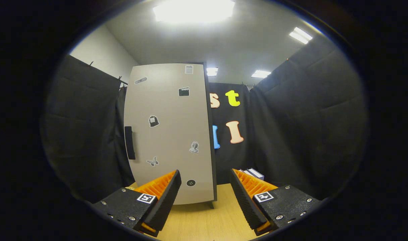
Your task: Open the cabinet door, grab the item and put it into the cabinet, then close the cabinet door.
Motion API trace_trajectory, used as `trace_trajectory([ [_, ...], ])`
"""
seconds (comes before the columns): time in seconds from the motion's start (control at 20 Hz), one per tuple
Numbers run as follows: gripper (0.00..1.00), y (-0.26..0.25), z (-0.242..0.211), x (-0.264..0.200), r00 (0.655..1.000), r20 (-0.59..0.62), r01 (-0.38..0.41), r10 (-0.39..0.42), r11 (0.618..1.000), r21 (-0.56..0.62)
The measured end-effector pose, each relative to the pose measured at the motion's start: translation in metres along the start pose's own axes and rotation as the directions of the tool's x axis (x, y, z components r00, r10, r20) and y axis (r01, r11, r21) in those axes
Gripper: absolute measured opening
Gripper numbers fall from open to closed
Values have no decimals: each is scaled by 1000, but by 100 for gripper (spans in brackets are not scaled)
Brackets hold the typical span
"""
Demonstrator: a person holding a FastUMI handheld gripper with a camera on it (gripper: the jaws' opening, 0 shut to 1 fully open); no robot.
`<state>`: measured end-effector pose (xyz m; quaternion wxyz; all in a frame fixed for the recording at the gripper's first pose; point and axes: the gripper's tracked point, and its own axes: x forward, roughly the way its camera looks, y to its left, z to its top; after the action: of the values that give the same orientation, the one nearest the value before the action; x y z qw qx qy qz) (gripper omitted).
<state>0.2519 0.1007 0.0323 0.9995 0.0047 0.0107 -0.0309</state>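
Gripper (205, 197) jaws spread, empty, facing the closed cabinet door (168, 134).

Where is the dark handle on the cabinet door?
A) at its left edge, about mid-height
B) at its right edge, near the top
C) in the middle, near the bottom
A: the dark handle sits at the left edge of the closed cabinet door, beyond the open gripper.

The gripper (205, 189) has two wedge-shaped fingers (163, 197) with ridged inner faces. Behind each finger sits a dark block with small silver screws and a square black-and-white marker (146, 198).
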Motion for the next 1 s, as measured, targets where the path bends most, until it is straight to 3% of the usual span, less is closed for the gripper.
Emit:
trace_trajectory([
  [1.0, 91, 2, 10, 10, 999, 35, -4, 5, 1000, -10],
])
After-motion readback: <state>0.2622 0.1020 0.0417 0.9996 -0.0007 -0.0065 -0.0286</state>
